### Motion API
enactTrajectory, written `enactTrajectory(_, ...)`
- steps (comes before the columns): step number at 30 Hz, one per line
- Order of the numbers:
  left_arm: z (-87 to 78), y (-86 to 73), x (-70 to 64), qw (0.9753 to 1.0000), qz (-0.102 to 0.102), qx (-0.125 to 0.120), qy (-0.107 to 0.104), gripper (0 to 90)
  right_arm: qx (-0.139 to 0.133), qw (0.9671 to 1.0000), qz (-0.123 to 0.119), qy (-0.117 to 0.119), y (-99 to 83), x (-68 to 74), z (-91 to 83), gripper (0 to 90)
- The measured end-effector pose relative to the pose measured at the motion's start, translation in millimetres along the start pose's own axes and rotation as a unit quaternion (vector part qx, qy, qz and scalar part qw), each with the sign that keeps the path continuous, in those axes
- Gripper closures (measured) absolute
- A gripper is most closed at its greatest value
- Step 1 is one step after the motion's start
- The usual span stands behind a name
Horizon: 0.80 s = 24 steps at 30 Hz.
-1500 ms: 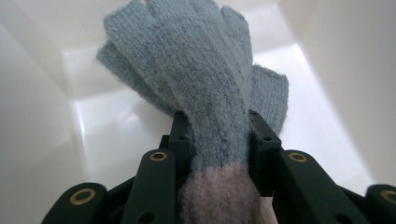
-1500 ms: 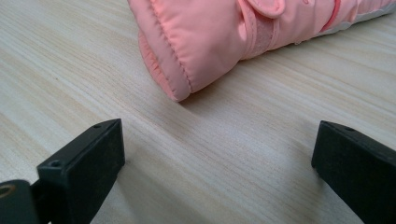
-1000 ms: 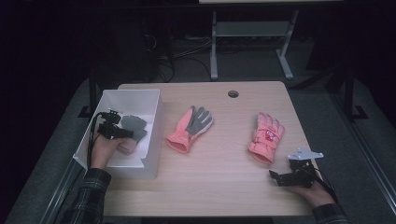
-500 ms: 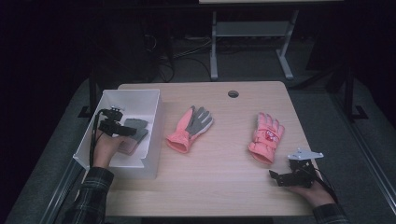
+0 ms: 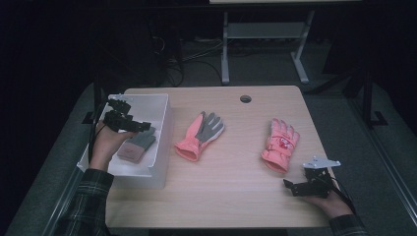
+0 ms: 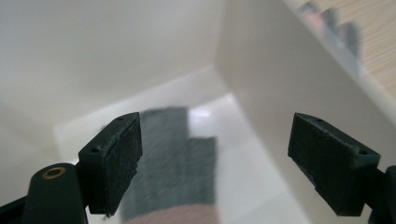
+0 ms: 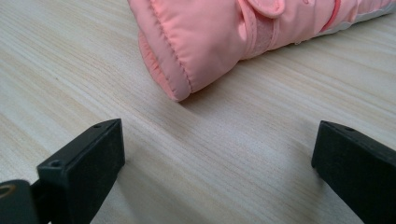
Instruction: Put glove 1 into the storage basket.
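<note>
A grey knit glove (image 5: 138,144) with a pinkish cuff lies flat on the floor of the white bin (image 5: 162,147) at the table's left. My left gripper (image 5: 132,118) hovers over it, open; in the left gripper view the glove (image 6: 177,158) lies below and between the spread jaws of that gripper (image 6: 224,163). A pink glove (image 5: 200,135) with a grey palm lies mid-table. Another pink glove (image 5: 280,144) lies to the right. My right gripper (image 5: 291,186) rests open near the front right edge, its jaws (image 7: 224,163) facing that glove's cuff (image 7: 224,42) a short way off.
The bin's tall right wall (image 6: 280,84) stands close beside my left gripper. A round cable hole (image 5: 245,99) sits near the table's far edge. Bare wood (image 5: 236,187) stretches across the table's front. Dark floor with cables and a metal frame lies beyond.
The grey glove has left my left gripper's jaws and now lies lower in the bin; that gripper has lifted slightly. The right gripper has not moved.
</note>
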<state>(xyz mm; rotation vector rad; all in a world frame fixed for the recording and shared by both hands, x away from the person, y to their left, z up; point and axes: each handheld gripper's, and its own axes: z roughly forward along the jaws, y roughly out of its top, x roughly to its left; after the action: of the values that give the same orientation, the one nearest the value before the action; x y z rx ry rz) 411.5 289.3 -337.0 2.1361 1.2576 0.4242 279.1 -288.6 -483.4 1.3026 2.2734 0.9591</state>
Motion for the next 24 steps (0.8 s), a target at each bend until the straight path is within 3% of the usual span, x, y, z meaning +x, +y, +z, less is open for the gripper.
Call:
enactTrajectory(5,-9.8,15.3,-21.0,0.9989,0.018,-0.022,-0.037,16.1,0.0,1.0,0.0,0.0,0.0,0.1,0.0,2.1)
enactTrajectory(11,-15.3,29.5,-51.8,0.9952,0.046,-0.044,-0.074,14.6,0.0,1.0,0.0,0.0,0.0,0.0,0.0,2.1)
enactTrajectory(17,-17.6,37.7,-86.0,0.9886,0.077,-0.061,-0.115,14.0,0.0,1.0,0.0,0.0,0.0,0.0,0.0,2.1)
enactTrajectory(24,-10.1,43.9,-121.4,0.9829,0.101,-0.067,-0.139,15.0,0.0,1.0,0.001,0.0,0.1,0.1,0.0,2.1)
